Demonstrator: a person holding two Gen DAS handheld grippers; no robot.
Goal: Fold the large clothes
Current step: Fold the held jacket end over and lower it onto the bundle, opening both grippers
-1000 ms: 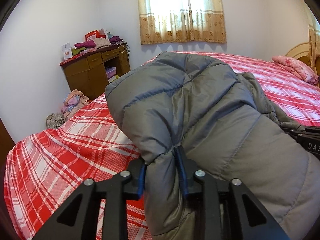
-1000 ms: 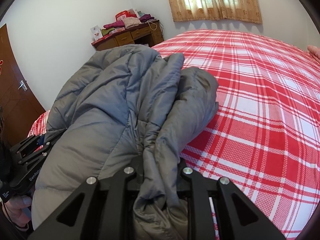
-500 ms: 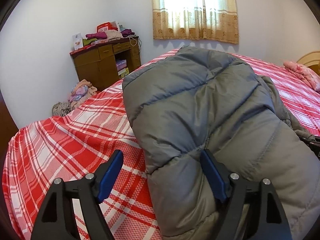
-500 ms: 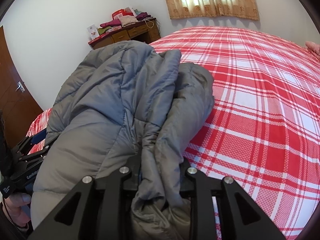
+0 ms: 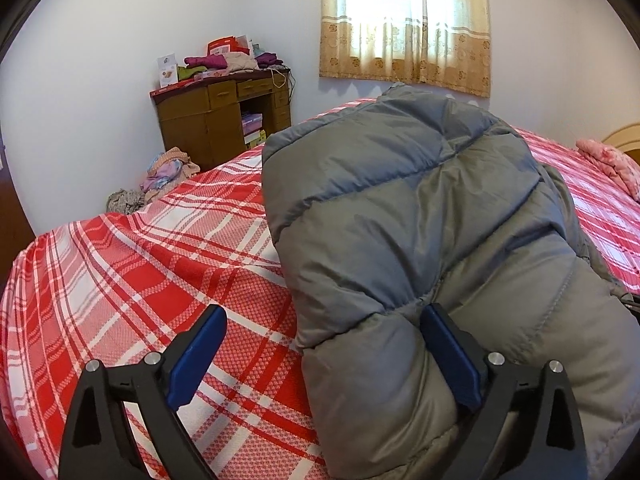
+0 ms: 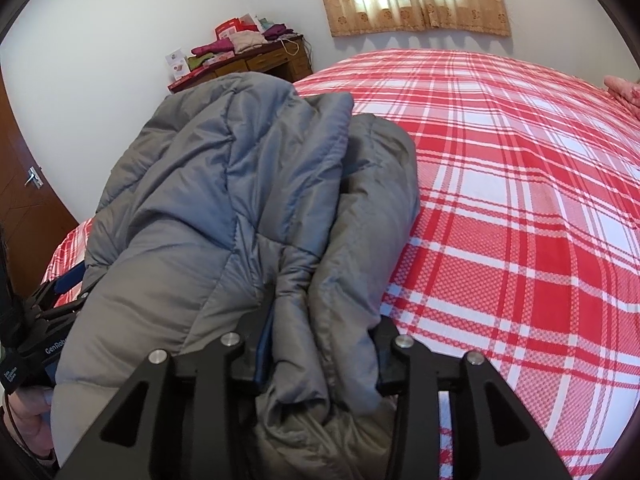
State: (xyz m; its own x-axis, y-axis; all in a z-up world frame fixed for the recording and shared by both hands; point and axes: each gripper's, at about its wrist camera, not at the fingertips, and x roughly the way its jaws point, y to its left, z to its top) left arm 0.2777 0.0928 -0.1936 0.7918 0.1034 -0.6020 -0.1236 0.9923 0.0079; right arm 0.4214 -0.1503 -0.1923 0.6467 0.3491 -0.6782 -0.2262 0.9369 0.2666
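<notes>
Now that the left tongs have let go of the coat, the right tongs are opening too; the fold looks finished.

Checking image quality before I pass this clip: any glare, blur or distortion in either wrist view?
Left wrist view: the window blows out white behind the curtain; the padded grey jacket is sharp; fisheye bends the bed. Right wrist view: even light, the jacket slightly soft near the lens, dark vignette in the corners.
</notes>
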